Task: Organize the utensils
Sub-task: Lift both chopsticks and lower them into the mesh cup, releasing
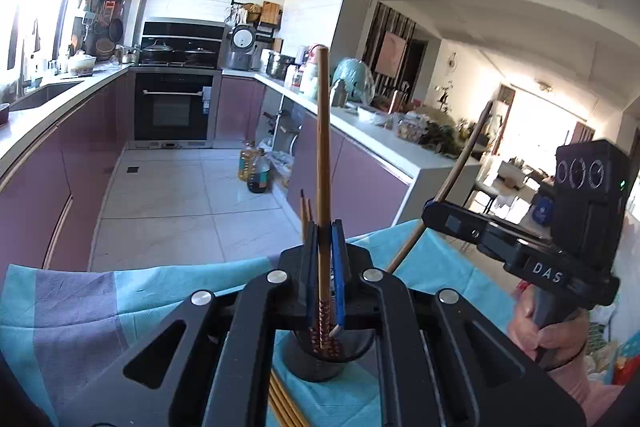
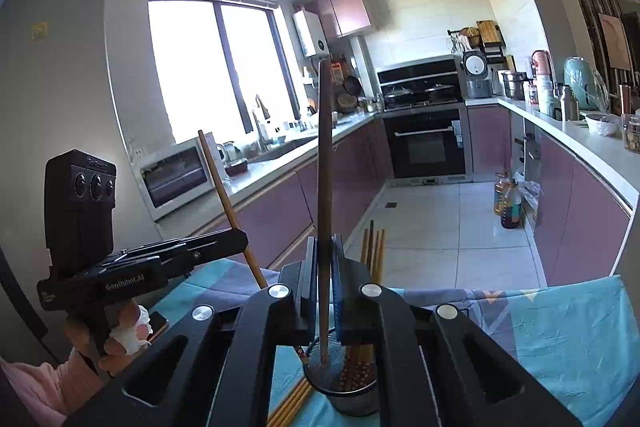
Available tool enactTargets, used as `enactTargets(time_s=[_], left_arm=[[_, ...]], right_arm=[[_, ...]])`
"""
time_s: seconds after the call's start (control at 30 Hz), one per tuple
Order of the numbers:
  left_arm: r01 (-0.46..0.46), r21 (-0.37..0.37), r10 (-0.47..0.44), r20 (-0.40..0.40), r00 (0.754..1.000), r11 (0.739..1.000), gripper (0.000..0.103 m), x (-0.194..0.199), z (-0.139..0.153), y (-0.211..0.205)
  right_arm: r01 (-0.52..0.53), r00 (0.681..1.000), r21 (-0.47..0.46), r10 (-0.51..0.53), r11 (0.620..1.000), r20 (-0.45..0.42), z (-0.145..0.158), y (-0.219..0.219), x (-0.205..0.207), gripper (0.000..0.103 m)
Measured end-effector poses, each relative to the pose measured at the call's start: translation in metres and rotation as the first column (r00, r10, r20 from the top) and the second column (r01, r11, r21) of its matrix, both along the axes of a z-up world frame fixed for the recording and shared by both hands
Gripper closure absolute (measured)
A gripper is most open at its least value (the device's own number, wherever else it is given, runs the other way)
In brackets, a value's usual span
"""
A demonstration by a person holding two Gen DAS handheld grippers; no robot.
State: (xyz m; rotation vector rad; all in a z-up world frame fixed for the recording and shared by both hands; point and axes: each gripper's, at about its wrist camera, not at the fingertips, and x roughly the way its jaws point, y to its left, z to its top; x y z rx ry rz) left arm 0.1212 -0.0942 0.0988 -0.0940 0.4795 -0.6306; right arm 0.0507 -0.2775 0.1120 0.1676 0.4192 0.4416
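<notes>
Chopsticks are in both my tools at once. My left tool (image 1: pixel 325 247) is clamped on a long light-brown wooden chopstick (image 1: pixel 323 155), which stands upright between the blue pads, its patterned lower end dipping into the dark round metal holder cup (image 1: pixel 316 363) at 6 o'clock in the left wrist view. My right tool (image 2: pixel 325 259) is clamped on a darker brown wooden chopstick (image 2: pixel 324 187), also upright, with its lower tip inside the same cup (image 2: pixel 344 387), where several other patterned chopstick ends already sit.

In the left wrist view the right tool (image 1: pixel 434 213) shows at 3 o'clock, a thin stick slanting up through its front end. In the right wrist view the left tool (image 2: pixel 240 239) shows at 9 o'clock, gripped by a hand (image 2: pixel 120 331) in a pink sleeve.

The cup stands on a desk covered with a turquoise-and-grey patterned cloth (image 1: pixel 80 307). A bundle of loose yellow-brown chopsticks (image 2: pixel 292 403) lies flat on the cloth just beside the cup, toward 7 o'clock. More thin sticks (image 2: pixel 374 251) rise just right of my right tool's pads.
</notes>
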Motion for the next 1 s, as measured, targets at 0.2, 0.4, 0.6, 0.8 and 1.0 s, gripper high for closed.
enactTargets(time_s=[0.2,0.4,0.6,0.8,1.0], left_arm=[[0.035,0.090,-0.029,-0.070,0.997,0.995,0.096,0.013,-0.028,-0.024],[0.063,0.178,-0.040,-0.129,0.991,0.982,0.096,0.022,-0.053,-0.037],[0.083,0.184,-0.044,-0.204,0.978,0.979,0.095,0.043,-0.074,-0.039],[0.079,0.181,-0.036,-0.227,0.973,0.980,0.095,0.060,-0.087,-0.036],[0.055,0.176,-0.013,-0.230,0.973,0.983,0.090,0.065,-0.095,-0.030]], right_arm=[[-0.013,0.994,-0.059,0.007,0.998,-0.107,-0.026,0.006,0.024,0.098],[-0.046,0.978,-0.106,0.023,0.993,-0.208,-0.049,0.015,0.040,0.098],[-0.046,0.970,-0.118,0.016,0.992,-0.242,-0.060,0.022,0.046,0.097],[-0.032,0.967,-0.115,0.002,0.993,-0.254,-0.065,0.024,0.052,0.097],[-0.007,0.966,-0.102,-0.019,0.995,-0.258,-0.067,0.022,0.054,0.095]])
